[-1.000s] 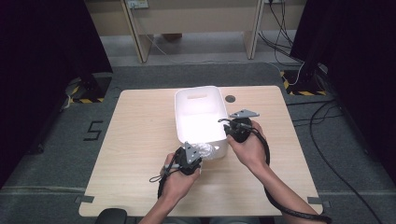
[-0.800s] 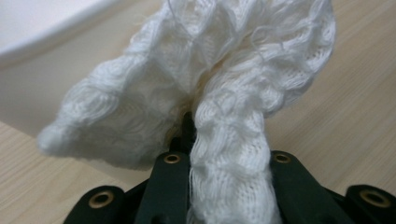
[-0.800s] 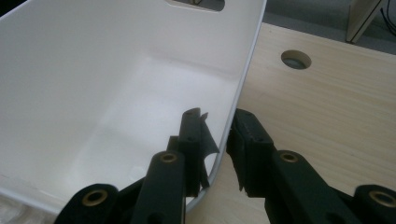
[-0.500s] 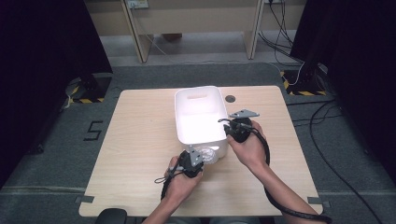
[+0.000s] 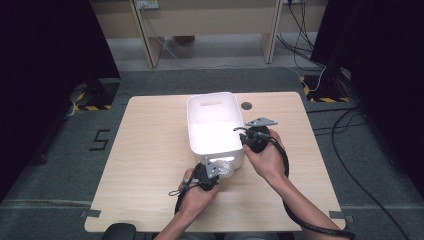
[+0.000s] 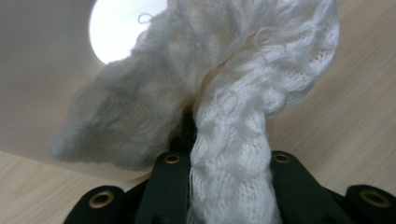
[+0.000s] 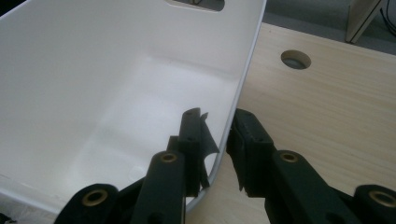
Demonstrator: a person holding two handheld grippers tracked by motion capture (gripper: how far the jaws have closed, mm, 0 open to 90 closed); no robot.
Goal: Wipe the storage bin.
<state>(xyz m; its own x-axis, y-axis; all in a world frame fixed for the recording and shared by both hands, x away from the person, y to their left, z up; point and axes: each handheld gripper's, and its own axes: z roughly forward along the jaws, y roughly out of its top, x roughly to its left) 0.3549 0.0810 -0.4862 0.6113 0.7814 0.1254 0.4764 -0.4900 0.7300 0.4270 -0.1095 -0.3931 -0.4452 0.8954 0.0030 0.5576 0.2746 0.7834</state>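
A white plastic bin (image 5: 212, 96) stands in the middle of the wooden table (image 5: 150, 150). My left gripper (image 5: 214, 172) is at the bin's near wall, shut on a white knitted cloth (image 5: 226, 170). In the left gripper view the cloth (image 6: 243, 93) bunches out between the jaws against the bin's wall (image 6: 42, 70), just under its handle hole (image 6: 116, 32). My right gripper (image 5: 248, 138) straddles the bin's right rim. One jaw is inside the bin (image 7: 93, 93) and one outside, and this gripper (image 7: 219, 133) is shut on the wall.
A round cable hole (image 5: 246, 106) sits in the table just right of the bin's far end. Bare tabletop lies to the bin's left and right. Desk legs and cables are on the floor beyond the table.
My left gripper has sunk a little with the cloth toward the table at the bin's near wall. The right gripper and the bin have kept still.
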